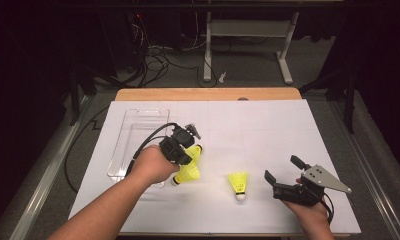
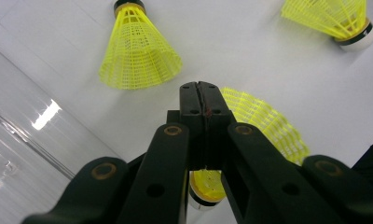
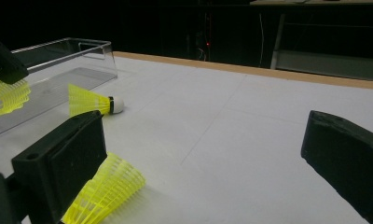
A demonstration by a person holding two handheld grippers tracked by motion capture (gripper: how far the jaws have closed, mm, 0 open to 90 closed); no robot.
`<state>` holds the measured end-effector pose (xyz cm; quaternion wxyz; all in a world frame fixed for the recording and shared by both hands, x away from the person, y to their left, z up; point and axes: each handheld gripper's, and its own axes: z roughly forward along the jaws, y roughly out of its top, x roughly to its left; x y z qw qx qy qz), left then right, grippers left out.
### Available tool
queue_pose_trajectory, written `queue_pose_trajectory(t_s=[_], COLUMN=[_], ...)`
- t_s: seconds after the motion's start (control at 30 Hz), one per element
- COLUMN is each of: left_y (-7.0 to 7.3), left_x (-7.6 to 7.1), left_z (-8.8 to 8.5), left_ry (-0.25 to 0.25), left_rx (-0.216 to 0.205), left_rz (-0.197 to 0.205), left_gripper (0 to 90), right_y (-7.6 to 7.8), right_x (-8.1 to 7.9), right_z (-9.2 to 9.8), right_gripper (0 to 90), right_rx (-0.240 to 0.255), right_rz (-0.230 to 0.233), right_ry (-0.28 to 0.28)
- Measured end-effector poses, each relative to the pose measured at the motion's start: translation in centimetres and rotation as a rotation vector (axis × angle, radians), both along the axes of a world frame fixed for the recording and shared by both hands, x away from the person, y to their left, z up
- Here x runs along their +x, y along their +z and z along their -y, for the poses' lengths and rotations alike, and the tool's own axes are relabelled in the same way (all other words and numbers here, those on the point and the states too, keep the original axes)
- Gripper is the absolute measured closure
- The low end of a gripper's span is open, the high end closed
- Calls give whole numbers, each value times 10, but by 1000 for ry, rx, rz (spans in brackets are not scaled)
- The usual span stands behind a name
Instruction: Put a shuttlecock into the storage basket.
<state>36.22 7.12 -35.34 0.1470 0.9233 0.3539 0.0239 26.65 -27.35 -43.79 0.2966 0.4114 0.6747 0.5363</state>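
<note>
Three yellow shuttlecocks are in play on the white surface (image 1: 268, 130), and the work looks like gathering them into the clear tray (image 1: 138, 132) at the left. The left tool (image 2: 202, 88) has its jaws pressed together on the skirt edge of one shuttlecock (image 2: 264, 123), pinching the thin mesh rather than the cork, probably because the skirt gives the narrow jaws something to bite. That held shuttlecock hangs under the jaws just beside the tray's near wall, well placed for a short carry over the rim. A second shuttlecock (image 2: 138, 51) lies on the surface close by, its cork pointing away. The third shuttlecock (image 1: 238, 185) lies between the two hands. The right tool (image 1: 283, 175) rests near it with jaws spread wide and nothing between them, seemingly waiting its turn
</note>
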Motion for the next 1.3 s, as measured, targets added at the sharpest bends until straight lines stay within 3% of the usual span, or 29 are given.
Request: queue_pose_trajectory(t_s=[0.7, 0.87, 1.3], left_y=[26, 30, 46], left_x=[5, 5, 11], left_z=[-19, -23, -50], left_ry=[42, 40, 98], left_rx=[-14, -11, -20], left_rz=[9, -7, -43], left_gripper=[900, 900, 900], right_y=[0, 0, -1], right_x=[0, 0, 0], right_z=[0, 0, -1], right_gripper=[6, 6, 6], right_rx=[-1, -2, -2], right_rz=[1, -1, -6], right_ry=[1, 1, 4])
